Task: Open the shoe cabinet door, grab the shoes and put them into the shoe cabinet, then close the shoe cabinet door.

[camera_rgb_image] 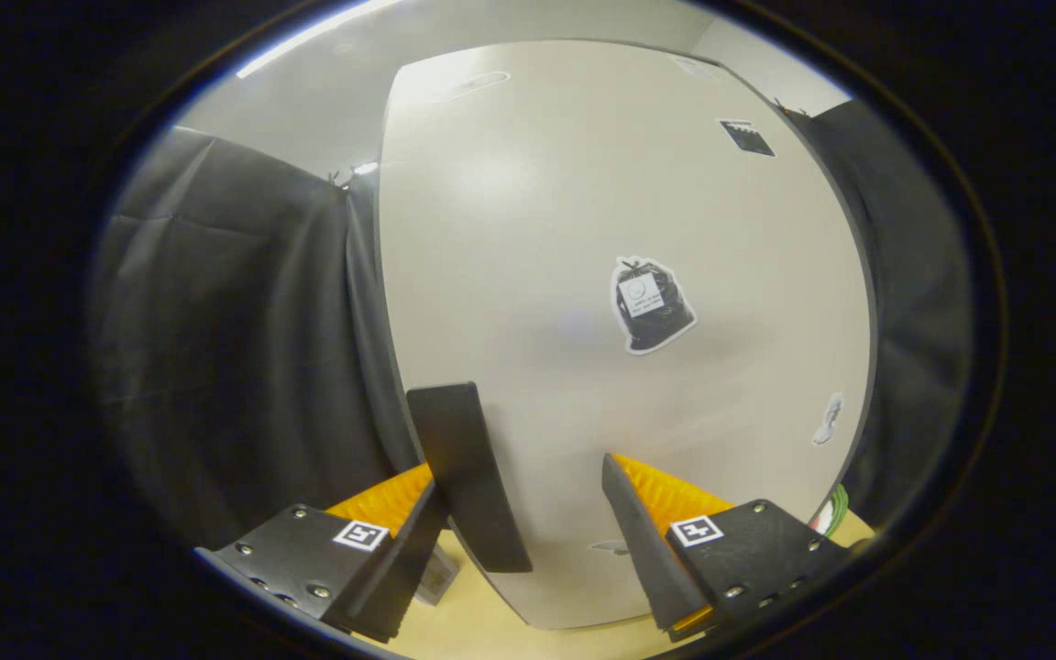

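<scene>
Gripper (537,495) fingers spread apart, holding nothing, close up against white cabinet door (583,229). Bag sticker (652,305) on door.

Gripper (535,500): two-finger unit, fingers spread apart. Each finger (468,477) a flat tapering blade with ribbed backing. Two angular mounting plates (303,550), each bearing one square black-and-white tag (361,535) and several round-head screws (318,591).

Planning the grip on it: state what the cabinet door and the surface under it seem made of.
Cabinet door: likely laminated board, smooth off-white, satin sheen with soft glare, dark edge, stickers on it. Floor: pale wood-look, possibly laminate. Gripper fingers open, just before the door.
</scene>
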